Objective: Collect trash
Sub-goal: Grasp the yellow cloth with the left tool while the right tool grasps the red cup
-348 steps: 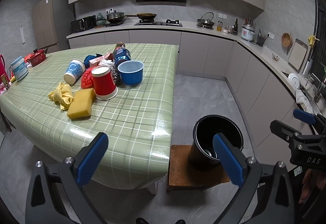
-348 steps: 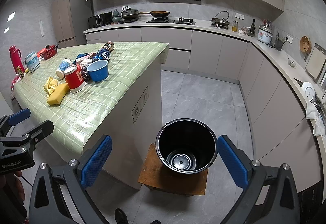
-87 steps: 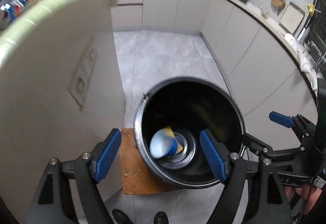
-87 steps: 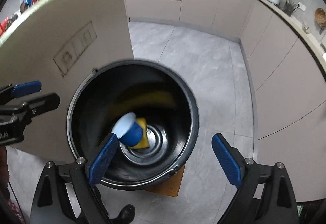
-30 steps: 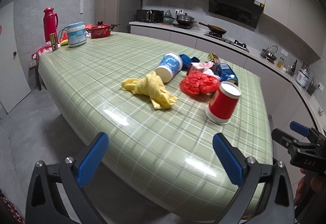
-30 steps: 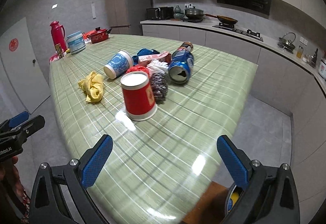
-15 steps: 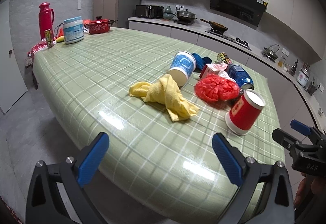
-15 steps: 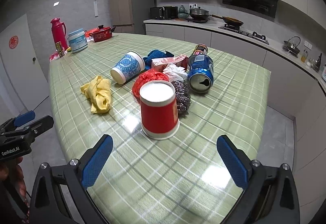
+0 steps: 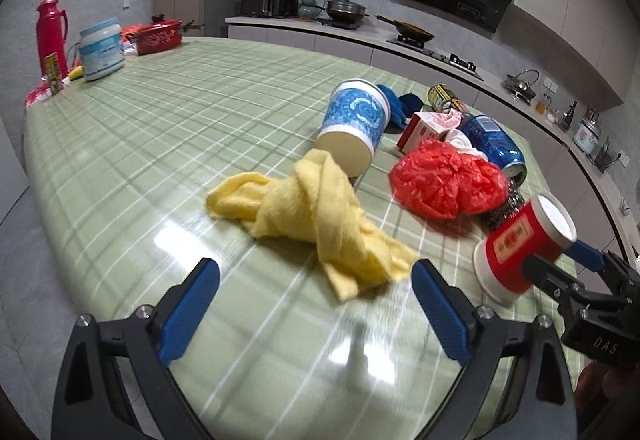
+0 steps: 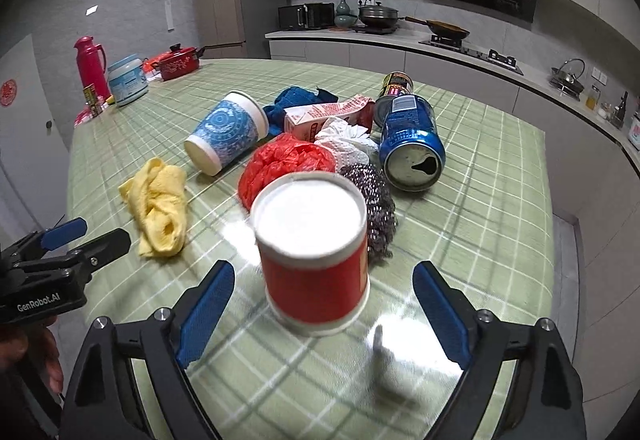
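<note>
Trash lies on the green checked table [image 9: 160, 128]. A yellow cloth [image 9: 316, 216] lies just ahead of my open, empty left gripper [image 9: 314, 314]. An upside-down red paper cup [image 10: 314, 252] stands just ahead of my open, empty right gripper [image 10: 320, 310], a little short of its fingertips; it also shows in the left wrist view [image 9: 520, 244]. Behind lie a red plastic bag [image 10: 280, 164], a steel scourer [image 10: 374, 200], a blue can [image 10: 412, 144], a blue patterned paper cup [image 10: 228, 130], a crumpled tissue [image 10: 346, 140], a carton [image 10: 320, 116] and a blue cloth [image 10: 292, 102].
A second can [image 10: 396, 84] lies behind the blue one. At the table's far end stand a red thermos [image 10: 90, 64], a white tub [image 10: 128, 80] and a red pot [image 10: 176, 62]. Kitchen counters [image 10: 460, 52] run along the back wall.
Both grippers have moved closer to the table: the left toward the yellow cloth, the right toward the red cup. Both stay open.
</note>
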